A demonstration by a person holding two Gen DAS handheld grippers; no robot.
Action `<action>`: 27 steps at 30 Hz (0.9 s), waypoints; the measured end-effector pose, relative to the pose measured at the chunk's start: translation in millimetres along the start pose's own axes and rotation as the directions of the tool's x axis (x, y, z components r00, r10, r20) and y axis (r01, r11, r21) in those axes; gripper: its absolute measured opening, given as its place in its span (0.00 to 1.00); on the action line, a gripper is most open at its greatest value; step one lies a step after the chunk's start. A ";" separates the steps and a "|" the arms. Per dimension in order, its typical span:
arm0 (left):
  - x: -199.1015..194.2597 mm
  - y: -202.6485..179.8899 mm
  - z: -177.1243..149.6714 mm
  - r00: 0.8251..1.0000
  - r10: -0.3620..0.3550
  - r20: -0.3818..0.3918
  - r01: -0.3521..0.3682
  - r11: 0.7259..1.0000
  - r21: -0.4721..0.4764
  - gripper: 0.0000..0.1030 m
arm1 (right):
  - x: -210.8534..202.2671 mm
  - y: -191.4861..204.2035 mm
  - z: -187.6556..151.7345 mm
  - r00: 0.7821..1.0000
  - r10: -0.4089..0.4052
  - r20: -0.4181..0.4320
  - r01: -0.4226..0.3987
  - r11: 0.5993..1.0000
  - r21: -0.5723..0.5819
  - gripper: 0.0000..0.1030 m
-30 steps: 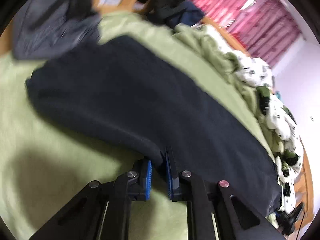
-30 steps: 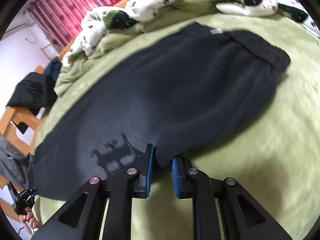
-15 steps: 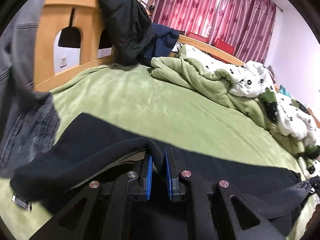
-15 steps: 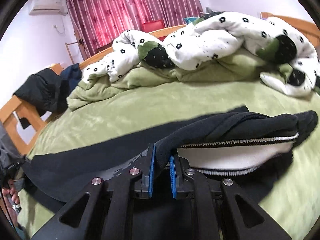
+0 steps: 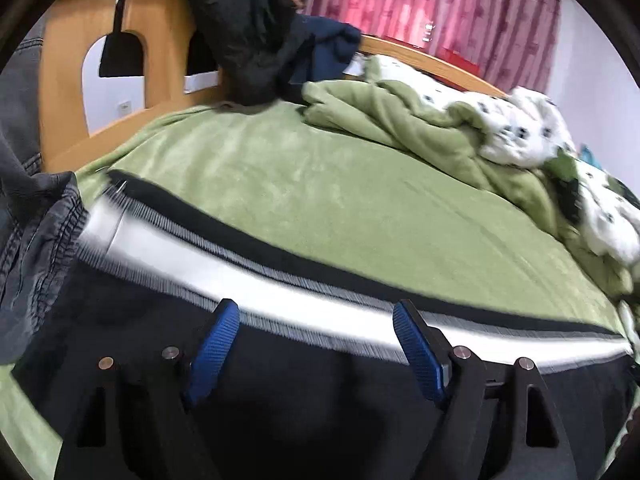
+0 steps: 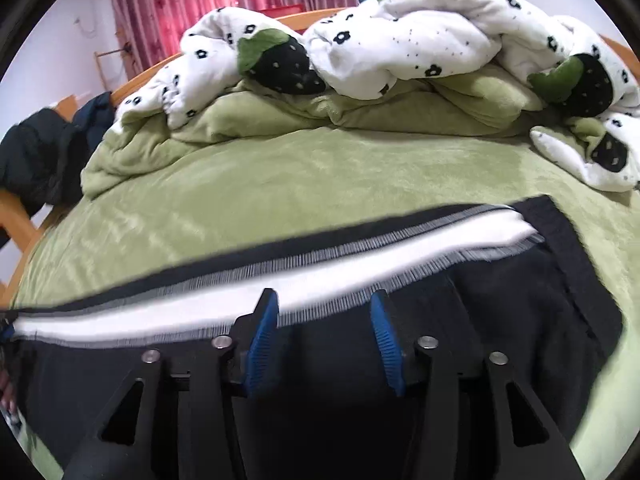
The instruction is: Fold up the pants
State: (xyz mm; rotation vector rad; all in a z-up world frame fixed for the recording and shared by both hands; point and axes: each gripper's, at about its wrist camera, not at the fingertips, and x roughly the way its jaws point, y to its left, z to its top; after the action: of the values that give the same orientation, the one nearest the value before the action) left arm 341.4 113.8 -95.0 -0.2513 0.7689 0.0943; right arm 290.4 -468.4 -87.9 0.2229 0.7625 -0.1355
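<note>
The dark navy pants (image 5: pixel 320 392) lie lengthwise on the green bed sheet (image 5: pixel 320 192), folded over so a white lining strip (image 5: pixel 280 296) with grey stitching shows along the far edge. My left gripper (image 5: pixel 316 316) is open and empty, its blue pads (image 5: pixel 212 344) spread just above the fabric. In the right wrist view the same pants (image 6: pixel 500 300) and white strip (image 6: pixel 320 280) run across the sheet (image 6: pixel 320 176). My right gripper (image 6: pixel 324 304) is open and empty over them.
A grey denim garment (image 5: pixel 28 216) hangs at the left edge. A wooden headboard (image 5: pixel 160 40) carries dark jackets (image 5: pixel 248 32). A bunched green and white flowered duvet (image 6: pixel 380 52) lies along the far side of the bed. Red curtains (image 5: pixel 440 12) hang behind.
Both grippers were shut on the pants' near edge, lifted it and carried it over. Now both have opened and let go, and the fabric lies folded with its white lining showing.
</note>
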 end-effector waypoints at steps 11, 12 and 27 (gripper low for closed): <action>-73.0 61.8 -113.4 0.968 -0.187 -0.166 0.158 0.972 -0.176 0.76 | -83.6 -57.9 -122.4 0.992 0.091 -0.093 -0.076 0.985 0.153 0.64; -73.2 70.3 -123.1 0.961 -0.208 -0.181 0.169 0.963 -0.210 0.76 | -82.9 -62.1 -130.3 0.988 0.108 -0.111 -0.087 0.981 0.173 0.64; -15.1 106.2 -92.5 0.975 -0.204 -0.086 0.149 0.893 -0.424 0.46 | 1.5 -77.5 -78.9 0.988 0.123 -0.096 -0.091 0.955 0.282 0.62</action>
State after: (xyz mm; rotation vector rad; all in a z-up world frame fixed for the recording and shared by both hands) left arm 249.5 192.5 -168.6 -0.7392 0.8462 0.0685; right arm 223.1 -523.9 -155.9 0.5418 0.8410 -0.1273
